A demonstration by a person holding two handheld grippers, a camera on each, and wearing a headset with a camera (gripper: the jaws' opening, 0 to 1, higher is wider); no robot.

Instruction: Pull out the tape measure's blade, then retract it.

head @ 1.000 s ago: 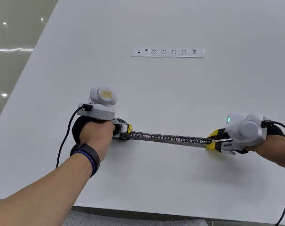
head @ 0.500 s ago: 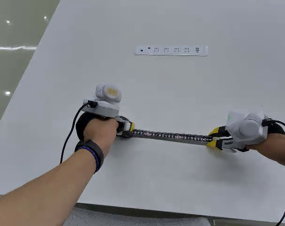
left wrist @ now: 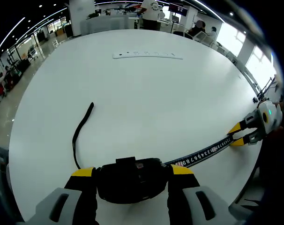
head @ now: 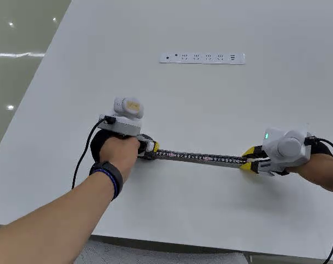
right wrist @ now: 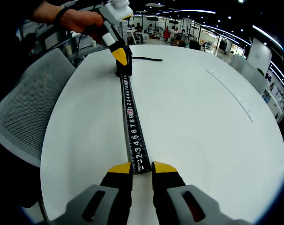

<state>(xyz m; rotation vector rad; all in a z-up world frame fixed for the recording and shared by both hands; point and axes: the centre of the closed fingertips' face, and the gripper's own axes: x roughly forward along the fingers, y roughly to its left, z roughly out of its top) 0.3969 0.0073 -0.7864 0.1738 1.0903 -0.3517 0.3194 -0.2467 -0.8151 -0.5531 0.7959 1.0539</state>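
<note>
White counter (head: 210, 110), matte and clean; glossy floor (head: 18, 55) beyond its left edge. The gripper views show an open office with ceiling strip lights.

The left gripper (left wrist: 132, 171) has its fingers (left wrist: 83, 172) clamped on the black tape measure (left wrist: 129, 180) near the counter's front edge. The blade (head: 202, 159) runs flat along the counter to the right gripper (right wrist: 142, 167), whose fingers (right wrist: 119, 168) pinch its end.

In the head view the left hand (head: 120, 154) covers most of the case. The blade's hook is hidden between the fingers.

Count: one tape measure, two grippers, one power strip (head: 202, 58), one black cord (left wrist: 81, 129), one mesh chair (right wrist: 29, 108).
</note>
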